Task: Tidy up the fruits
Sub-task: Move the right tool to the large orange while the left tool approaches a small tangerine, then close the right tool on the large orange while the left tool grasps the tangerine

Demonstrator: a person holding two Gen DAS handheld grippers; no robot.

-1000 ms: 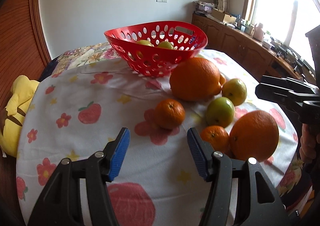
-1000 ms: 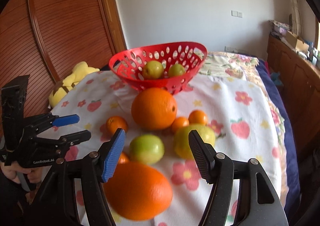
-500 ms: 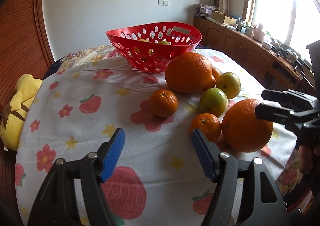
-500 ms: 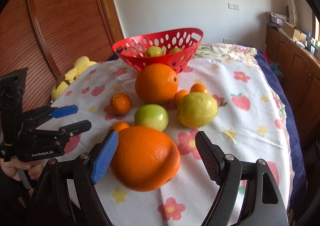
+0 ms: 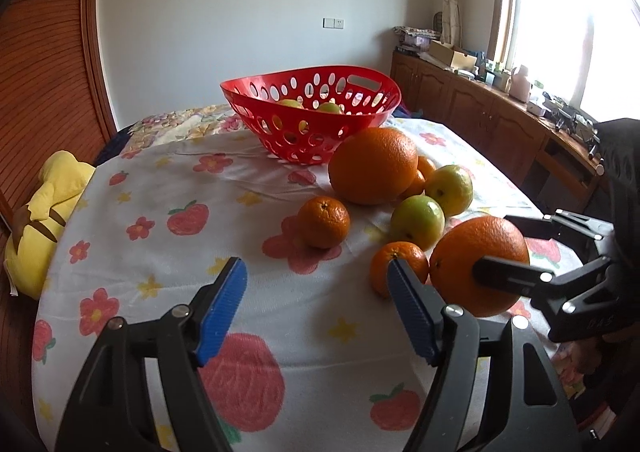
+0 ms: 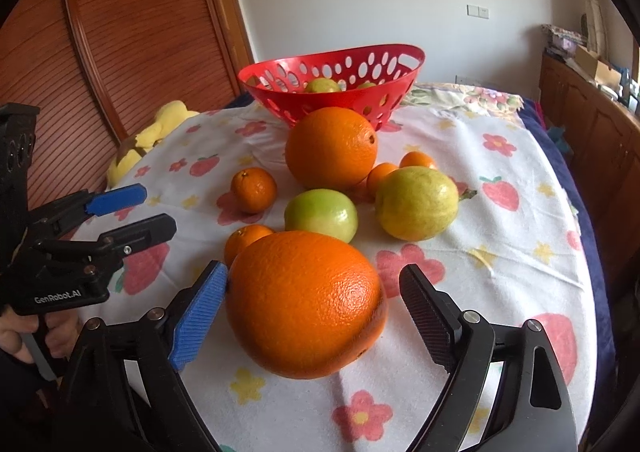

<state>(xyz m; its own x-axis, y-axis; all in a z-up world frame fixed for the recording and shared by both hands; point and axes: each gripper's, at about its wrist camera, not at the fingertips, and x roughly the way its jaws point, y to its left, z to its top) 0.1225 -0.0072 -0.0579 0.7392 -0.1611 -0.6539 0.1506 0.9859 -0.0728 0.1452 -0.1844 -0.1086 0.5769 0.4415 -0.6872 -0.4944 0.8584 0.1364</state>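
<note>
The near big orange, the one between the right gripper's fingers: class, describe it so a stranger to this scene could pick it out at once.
Start at the red basket at the far end of the flowered tablecloth and come forward past the loose fruit. The near big orange lies closest, between the open jaws of the right gripper. Unlike the other big orange beside the basket, it has a green fruit right behind it.

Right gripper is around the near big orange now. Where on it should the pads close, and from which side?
Grip the near big orange across its widest middle, coming from the near table edge as the right gripper points now. Its jaws have just been opening and straddle the fruit; a gap shows at the black pad. It is round and smooth, so pads above the middle would likely slip. Keep the blue pad off the small mandarin behind it.
</note>
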